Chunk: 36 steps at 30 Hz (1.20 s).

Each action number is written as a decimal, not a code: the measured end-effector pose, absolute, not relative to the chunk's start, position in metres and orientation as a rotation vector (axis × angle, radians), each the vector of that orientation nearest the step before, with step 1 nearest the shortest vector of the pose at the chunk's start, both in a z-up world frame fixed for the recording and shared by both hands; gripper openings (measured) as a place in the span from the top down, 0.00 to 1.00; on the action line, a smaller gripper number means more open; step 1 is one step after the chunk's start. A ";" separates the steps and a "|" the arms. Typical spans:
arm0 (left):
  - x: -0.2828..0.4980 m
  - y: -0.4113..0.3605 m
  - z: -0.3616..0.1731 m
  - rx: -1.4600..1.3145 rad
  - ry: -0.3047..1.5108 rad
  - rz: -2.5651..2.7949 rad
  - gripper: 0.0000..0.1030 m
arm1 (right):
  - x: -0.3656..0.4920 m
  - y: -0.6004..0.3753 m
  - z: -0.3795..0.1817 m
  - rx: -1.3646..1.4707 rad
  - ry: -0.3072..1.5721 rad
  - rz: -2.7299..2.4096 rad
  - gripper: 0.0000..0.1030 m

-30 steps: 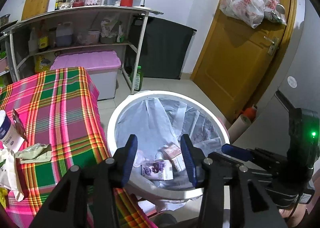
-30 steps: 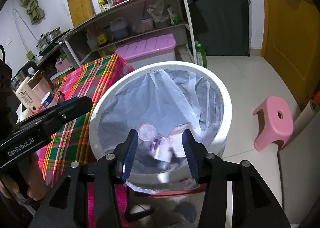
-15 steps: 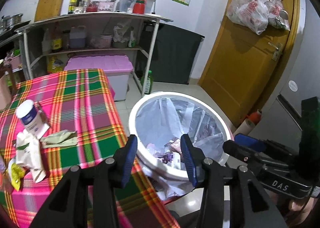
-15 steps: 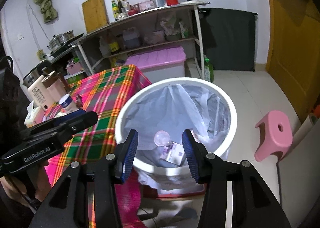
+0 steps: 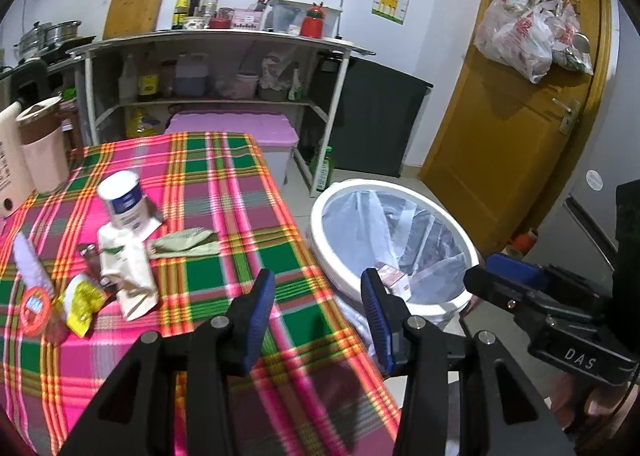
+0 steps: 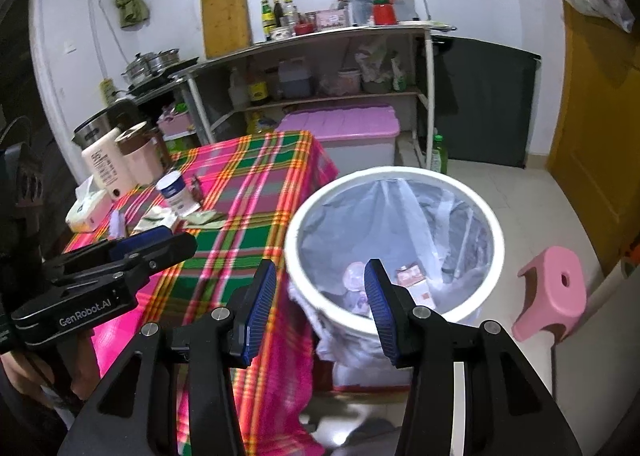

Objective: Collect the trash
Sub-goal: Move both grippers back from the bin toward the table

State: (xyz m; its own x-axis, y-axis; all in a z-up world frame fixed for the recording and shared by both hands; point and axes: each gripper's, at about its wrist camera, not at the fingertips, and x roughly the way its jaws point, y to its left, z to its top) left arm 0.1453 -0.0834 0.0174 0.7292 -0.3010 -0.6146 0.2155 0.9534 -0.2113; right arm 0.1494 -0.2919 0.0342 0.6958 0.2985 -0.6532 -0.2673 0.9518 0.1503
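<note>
A white trash bin [image 5: 466,256] with a clear liner stands on the floor beside the plaid-covered table [image 5: 224,192]; it also shows in the right wrist view [image 6: 494,236], with boxes and a cup lid inside. Trash lies on the table's left side: a cream pouch [image 5: 128,276], a green wrapper [image 5: 186,242], a yellow wrapper [image 5: 82,302], a white-and-blue can [image 5: 122,202]. My left gripper [image 5: 318,320] is open and empty above the table's near right edge. My right gripper [image 6: 318,310] is open and empty above the near rim of the bin.
A pink jug [image 5: 42,150] and a cream bottle stand at the table's far left. A pink-lidded storage box [image 5: 232,128] sits under a shelf unit behind. A pink stool [image 6: 550,296] stands right of the bin. A yellow door [image 5: 512,108] has bags hanging on it.
Both grippers have pulled back and swung left from above the bin. The left view now faces the table with its trash. Both stay open and empty.
</note>
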 end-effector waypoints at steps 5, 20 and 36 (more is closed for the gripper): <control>0.134 -0.064 0.012 -0.137 0.703 -0.243 0.55 | 0.144 -0.274 0.031 0.038 0.740 0.361 0.54; 0.101 -0.017 -0.002 -0.172 0.701 -0.122 0.51 | 0.135 -0.225 0.010 -0.010 0.773 0.511 0.54; 0.088 0.038 -0.014 -0.217 0.696 0.037 0.49 | 0.136 -0.194 0.003 -0.043 0.821 0.599 0.53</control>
State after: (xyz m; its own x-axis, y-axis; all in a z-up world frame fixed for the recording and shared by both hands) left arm 0.0879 0.0375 -0.0142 0.7677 -0.0382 -0.6396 -0.1061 0.9769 -0.1856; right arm 0.1359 -0.1936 0.0030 0.5269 0.4845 -0.6984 -0.5171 0.8348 0.1890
